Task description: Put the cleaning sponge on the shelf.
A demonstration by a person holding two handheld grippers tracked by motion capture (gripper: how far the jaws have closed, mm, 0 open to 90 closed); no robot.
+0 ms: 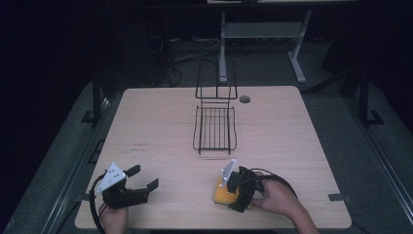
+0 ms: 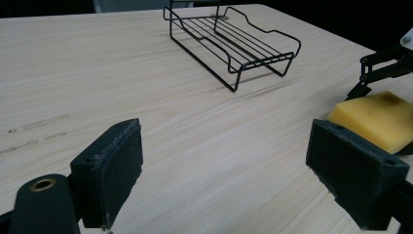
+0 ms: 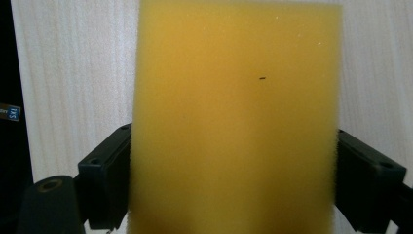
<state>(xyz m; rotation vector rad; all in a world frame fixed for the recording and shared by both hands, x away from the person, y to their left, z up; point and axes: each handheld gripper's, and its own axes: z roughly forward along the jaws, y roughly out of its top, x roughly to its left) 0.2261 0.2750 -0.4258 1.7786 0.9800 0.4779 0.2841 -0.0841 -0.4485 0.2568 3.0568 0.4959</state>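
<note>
— At five o'clock on the table (image 1: 160,126), near its front edge, where is your sponge (image 1: 223,195)?

— Your right gripper (image 1: 233,192) has its jaws on the sponge's two sides. From above, the tool and your right hand (image 1: 280,197) cover most of it; the right gripper view shows both pads flat against the yellow foam, pinching it.

— And your left gripper (image 1: 143,181)?

— At seven o'clock, jaws spread wide, nothing between them. Its own view shows the sponge lying flat on the wood at three o'clock, and the wire rack (image 2: 234,41) at twelve.

— Room to move?

— You have bare wood between both grippers and the rack; the rack sits at mid-table, well apart from the sponge.
</note>
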